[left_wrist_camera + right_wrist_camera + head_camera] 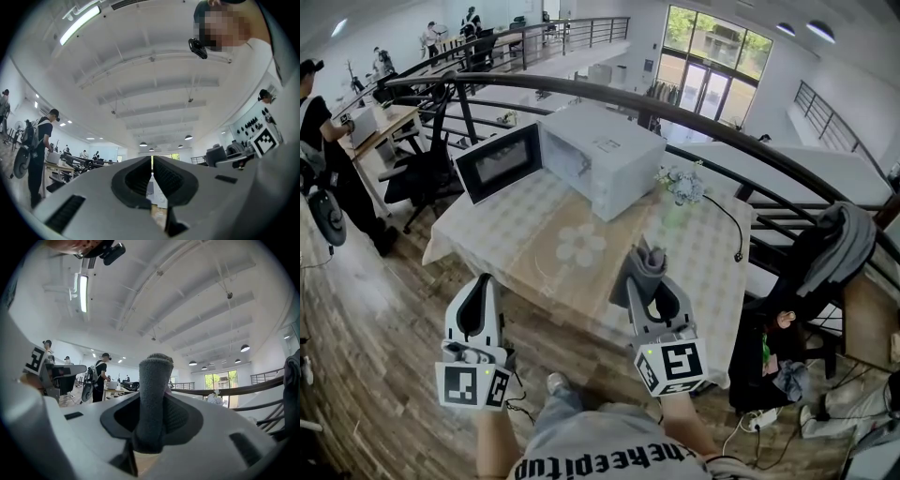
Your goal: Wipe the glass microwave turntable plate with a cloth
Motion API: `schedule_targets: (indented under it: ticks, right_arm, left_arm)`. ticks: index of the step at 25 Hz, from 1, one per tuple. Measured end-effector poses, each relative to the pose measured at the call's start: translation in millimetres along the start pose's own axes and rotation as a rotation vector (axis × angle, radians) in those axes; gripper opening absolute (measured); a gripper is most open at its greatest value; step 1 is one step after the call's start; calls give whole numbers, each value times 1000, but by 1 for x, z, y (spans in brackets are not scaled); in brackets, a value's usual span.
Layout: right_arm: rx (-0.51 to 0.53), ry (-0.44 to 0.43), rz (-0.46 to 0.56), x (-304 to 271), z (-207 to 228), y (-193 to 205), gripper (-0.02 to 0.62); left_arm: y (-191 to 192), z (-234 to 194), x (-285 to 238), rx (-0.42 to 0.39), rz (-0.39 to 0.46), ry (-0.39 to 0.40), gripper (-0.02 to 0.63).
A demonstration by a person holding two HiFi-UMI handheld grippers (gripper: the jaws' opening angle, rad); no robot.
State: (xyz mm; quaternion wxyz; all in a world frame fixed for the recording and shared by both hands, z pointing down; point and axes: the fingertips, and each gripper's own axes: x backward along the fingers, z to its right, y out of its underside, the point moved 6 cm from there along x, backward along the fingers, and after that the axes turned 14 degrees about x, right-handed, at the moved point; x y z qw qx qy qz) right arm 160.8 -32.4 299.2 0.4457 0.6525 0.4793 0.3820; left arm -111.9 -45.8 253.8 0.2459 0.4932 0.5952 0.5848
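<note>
On the worktop [705,255], just in front of the open white microwave [605,155], lies the glass turntable plate [579,246]. Just right of it, the right gripper [645,284] pinches a grey cloth [643,259] upright in its jaws. Nearer and left, the left gripper [482,286] hangs with jaws closed to a slit, empty.

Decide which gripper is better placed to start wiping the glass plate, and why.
Right. The right gripper clamps the grey cloth near the glass plate; the left gripper is shut, empty.
</note>
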Motion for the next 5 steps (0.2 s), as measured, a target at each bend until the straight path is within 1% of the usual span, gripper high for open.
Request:
schedule_targets:
  ticks: [5]
  right_arm:
    - [-3,-4,4,-2,2,0,110]
  left_arm:
    - [0,1,-2,2,0,-1,14]
